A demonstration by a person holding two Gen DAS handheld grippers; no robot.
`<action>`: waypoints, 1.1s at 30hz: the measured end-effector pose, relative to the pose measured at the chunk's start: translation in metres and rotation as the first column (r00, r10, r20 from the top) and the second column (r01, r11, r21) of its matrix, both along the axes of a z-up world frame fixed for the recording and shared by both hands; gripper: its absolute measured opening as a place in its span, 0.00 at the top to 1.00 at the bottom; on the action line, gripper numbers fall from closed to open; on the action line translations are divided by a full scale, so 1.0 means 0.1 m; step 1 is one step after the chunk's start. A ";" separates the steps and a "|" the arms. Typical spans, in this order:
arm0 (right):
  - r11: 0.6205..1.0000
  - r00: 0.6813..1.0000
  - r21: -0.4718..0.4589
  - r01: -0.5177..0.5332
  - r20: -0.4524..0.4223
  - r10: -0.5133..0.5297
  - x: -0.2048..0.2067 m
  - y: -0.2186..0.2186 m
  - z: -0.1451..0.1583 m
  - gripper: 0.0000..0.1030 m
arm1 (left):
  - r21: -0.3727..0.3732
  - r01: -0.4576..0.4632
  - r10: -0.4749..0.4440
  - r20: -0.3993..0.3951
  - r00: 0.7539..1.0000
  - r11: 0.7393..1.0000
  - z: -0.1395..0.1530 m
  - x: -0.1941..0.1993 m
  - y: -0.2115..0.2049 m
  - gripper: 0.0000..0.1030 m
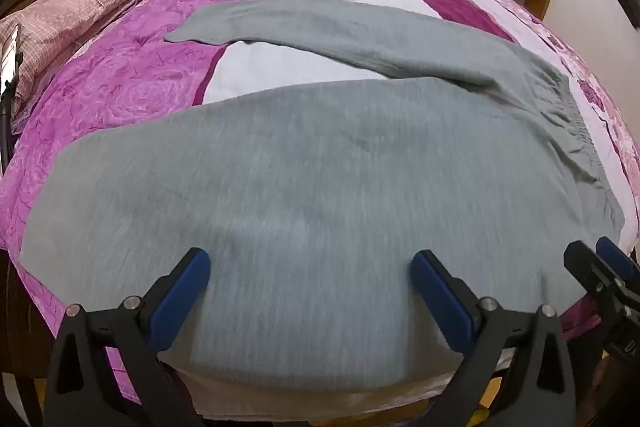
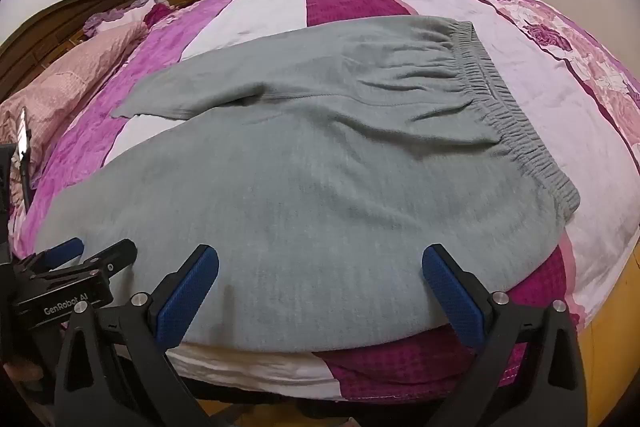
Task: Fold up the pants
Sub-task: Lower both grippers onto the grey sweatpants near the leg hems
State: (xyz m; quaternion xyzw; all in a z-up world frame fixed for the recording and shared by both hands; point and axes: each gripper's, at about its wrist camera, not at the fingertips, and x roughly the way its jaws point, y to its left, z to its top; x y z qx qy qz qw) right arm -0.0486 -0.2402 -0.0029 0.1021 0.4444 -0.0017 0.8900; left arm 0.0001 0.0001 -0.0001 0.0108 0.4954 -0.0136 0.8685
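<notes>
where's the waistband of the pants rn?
The elastic waistband lies at the right end of the grey pants in both wrist views, flat on the pink-and-purple bedspread, beyond and right of the open right gripper.

Purple-and-white quilted bed, grey pants spread flat, pink pillow alongside.

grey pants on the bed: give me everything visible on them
The grey pants look like soft knit sweatpants with a gathered elastic waistband at the right. They lie unfolded on the purple-and-white floral bedspread, legs running left and splayed apart: the near leg is broad along the bed's front edge, the far leg angles away, with bedspread showing between them. Mild wrinkles sit below the waistband. Only the bedspread touches them; neither gripper visibly touches the fabric.
</notes>
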 end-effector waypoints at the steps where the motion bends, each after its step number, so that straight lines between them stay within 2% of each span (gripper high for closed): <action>1: 1.000 1.000 -0.004 0.000 0.000 0.000 0.00 0.01 0.00 0.04 | 0.001 0.001 -0.001 0.001 1.000 1.000 0.00 0.00 0.00 0.00; 9: 1.000 1.000 -0.011 0.005 0.002 -0.005 -0.01 0.06 0.05 0.04 | 0.002 0.006 -0.006 0.007 1.000 1.000 0.03 -0.03 0.00 0.01; 23: 0.999 1.000 0.027 0.023 0.015 -0.024 -0.04 -0.11 0.05 0.04 | 0.005 0.011 -0.011 -0.011 1.000 1.000 0.07 -0.02 0.05 0.00; 27: 0.998 0.997 0.015 0.064 0.031 -0.064 -0.04 -0.31 0.15 0.04 | 0.007 0.006 -0.005 -0.012 1.000 1.000 0.09 -0.01 0.08 0.00; 33: 0.981 0.983 -0.078 0.177 0.054 -0.173 -0.10 -0.83 0.28 0.04 | -0.014 -0.027 0.027 -0.015 1.000 1.000 0.12 0.01 0.22 0.00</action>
